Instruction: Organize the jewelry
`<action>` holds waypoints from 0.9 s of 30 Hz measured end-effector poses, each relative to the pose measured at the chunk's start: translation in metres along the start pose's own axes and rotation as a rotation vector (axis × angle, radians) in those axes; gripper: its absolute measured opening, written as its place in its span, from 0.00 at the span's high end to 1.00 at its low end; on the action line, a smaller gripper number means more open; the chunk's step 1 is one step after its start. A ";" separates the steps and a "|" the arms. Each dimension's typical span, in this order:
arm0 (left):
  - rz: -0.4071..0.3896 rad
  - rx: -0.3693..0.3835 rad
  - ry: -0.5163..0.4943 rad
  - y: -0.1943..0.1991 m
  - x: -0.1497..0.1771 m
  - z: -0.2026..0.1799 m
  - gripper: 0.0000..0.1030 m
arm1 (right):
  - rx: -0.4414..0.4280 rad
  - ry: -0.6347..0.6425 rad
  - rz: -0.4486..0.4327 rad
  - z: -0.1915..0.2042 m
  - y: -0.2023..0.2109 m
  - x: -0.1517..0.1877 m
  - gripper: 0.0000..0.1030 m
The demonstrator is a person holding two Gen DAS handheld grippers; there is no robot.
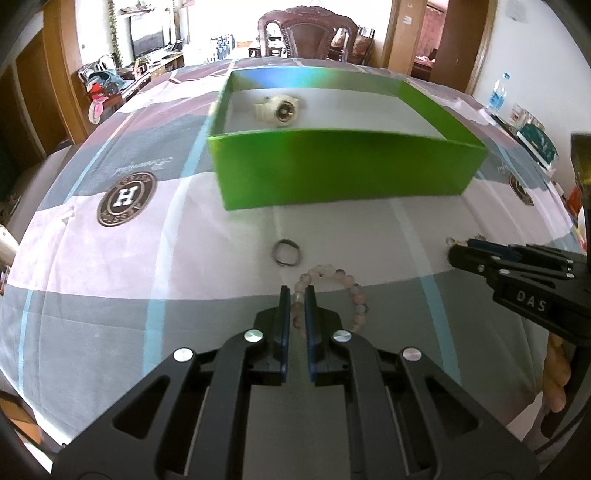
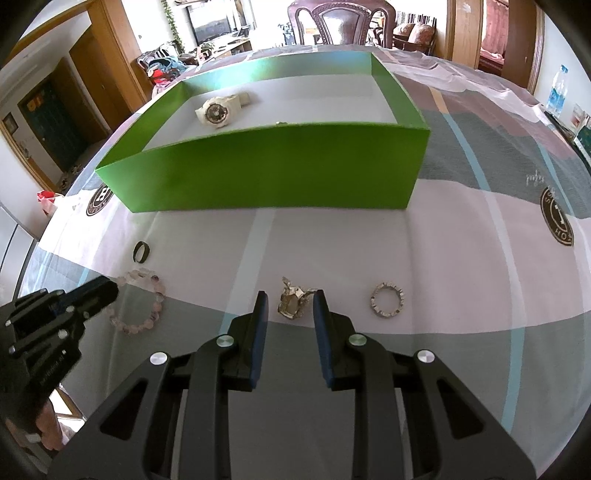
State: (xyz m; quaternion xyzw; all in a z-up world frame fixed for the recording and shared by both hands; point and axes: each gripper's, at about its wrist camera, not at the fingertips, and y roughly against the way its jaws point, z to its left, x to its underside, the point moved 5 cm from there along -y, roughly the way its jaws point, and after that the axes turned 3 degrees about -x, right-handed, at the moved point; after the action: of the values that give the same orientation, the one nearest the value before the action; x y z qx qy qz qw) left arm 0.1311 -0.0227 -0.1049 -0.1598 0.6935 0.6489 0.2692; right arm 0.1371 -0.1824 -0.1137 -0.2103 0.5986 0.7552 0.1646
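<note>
A pink bead bracelet (image 1: 347, 280) (image 2: 155, 295) lies on the tablecloth, and my left gripper (image 1: 297, 291) (image 2: 109, 290) is shut on its near-left beads. A dark ring (image 1: 286, 253) (image 2: 141, 252) rests just beyond the bracelet. My right gripper (image 2: 290, 295) (image 1: 456, 251) is closed around a gold ornament (image 2: 293, 302), which still touches the cloth. A silver studded ring (image 2: 387, 299) lies loose to its right. The green box (image 1: 343, 166) (image 2: 273, 170) stands behind them, with a white watch (image 1: 277, 109) (image 2: 218, 109) on its floor.
A checked cloth with round logos (image 1: 125, 197) covers the table. A carved wooden chair (image 1: 306, 29) stands at the far edge. A water bottle (image 1: 498, 92) and small boxes sit at the far right. A hand (image 1: 554, 376) holds the right gripper's handle.
</note>
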 end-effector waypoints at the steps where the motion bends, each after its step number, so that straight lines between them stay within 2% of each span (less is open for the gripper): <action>1: -0.007 -0.002 0.009 0.003 -0.003 0.005 0.92 | 0.003 0.003 -0.006 0.000 0.002 -0.001 0.76; 8: -0.067 -0.013 0.064 0.025 -0.024 0.035 0.92 | 0.022 0.020 -0.081 0.000 0.026 -0.016 0.76; 13: -0.079 -0.011 0.093 0.031 -0.031 0.047 0.92 | 0.023 0.019 -0.090 -0.002 0.029 -0.019 0.76; 22: -0.052 0.001 0.065 0.021 -0.029 0.034 0.92 | 0.018 0.014 -0.084 -0.004 0.027 -0.018 0.76; 27: -0.048 0.008 0.053 0.020 -0.026 0.029 0.92 | 0.008 0.089 -0.161 0.011 0.043 -0.017 0.76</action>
State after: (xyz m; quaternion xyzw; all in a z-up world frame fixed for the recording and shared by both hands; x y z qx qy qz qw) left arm 0.1459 0.0051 -0.0738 -0.1925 0.6991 0.6349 0.2668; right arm 0.1286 -0.1811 -0.0666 -0.2905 0.5892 0.7272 0.1991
